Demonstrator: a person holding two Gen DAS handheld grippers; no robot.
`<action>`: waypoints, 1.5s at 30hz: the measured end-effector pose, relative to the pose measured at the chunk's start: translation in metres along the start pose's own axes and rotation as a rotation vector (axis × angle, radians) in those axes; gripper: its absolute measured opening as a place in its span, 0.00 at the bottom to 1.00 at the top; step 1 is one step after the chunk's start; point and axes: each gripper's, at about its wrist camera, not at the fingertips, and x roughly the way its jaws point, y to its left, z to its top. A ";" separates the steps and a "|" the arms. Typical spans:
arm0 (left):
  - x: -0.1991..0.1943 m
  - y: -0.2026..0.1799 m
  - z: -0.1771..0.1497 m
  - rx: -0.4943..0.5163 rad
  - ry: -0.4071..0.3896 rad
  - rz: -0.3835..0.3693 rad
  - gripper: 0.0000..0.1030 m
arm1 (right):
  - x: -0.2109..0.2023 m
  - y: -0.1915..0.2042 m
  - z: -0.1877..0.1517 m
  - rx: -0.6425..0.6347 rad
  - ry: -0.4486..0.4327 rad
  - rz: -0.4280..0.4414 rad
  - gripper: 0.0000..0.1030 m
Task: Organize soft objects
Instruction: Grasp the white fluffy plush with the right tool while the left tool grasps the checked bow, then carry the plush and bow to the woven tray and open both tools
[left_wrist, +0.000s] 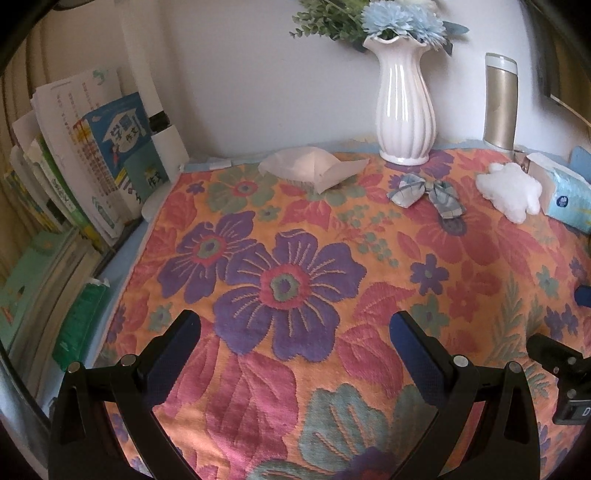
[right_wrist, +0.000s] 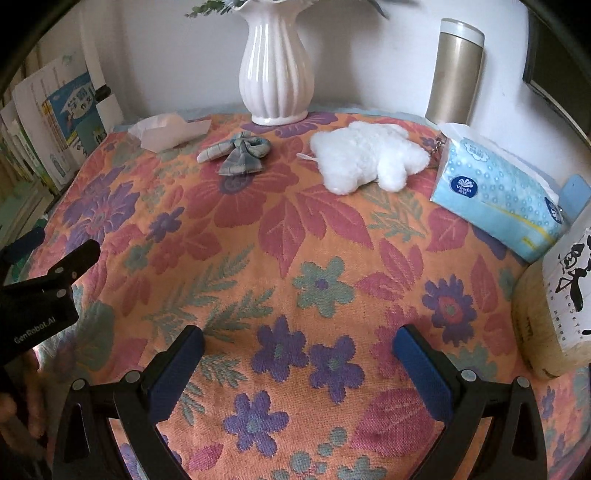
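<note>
The left gripper (left_wrist: 295, 332) hangs over a flowered tablecloth (left_wrist: 295, 258) with its two blue-padded fingers spread wide and nothing between them. The right gripper (right_wrist: 297, 345) hovers beside it over the same cloth, its fingers also spread apart and empty. In the right view the left gripper's black body shows at the left edge, and part of the hand (right_wrist: 16, 410) holding it is visible below.

The soft things lie in a row near the far edge of the table. A crumpled white tissue (left_wrist: 314, 168) sits farthest left. To its right is a small plaid fabric bow (left_wrist: 428, 194), blue-grey, lying flat just in front of a white ribbed vase (left_wrist: 404, 107) with blue flowers. Further right a fluffy white plush toy (right_wrist: 369, 157) lies on the cloth, with a keychain at its right end touching or just beside a light blue tissue pack (right_wrist: 498, 192), which has a sheet sticking up from its top.

Behind the tissue pack a gold flask (right_wrist: 454, 74) stands upright against the wall. Books (left_wrist: 92, 158) stand stacked along the left side of the table
</note>
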 end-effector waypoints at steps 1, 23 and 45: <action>0.001 0.000 0.000 0.004 0.008 -0.005 0.99 | 0.000 0.000 0.000 -0.001 0.001 -0.001 1.00; 0.066 -0.065 0.096 0.187 0.101 -0.409 0.99 | 0.056 -0.079 0.111 0.521 -0.024 0.222 1.00; 0.078 -0.082 0.102 0.117 0.109 -0.500 0.12 | 0.053 -0.085 0.107 0.509 -0.206 0.161 0.54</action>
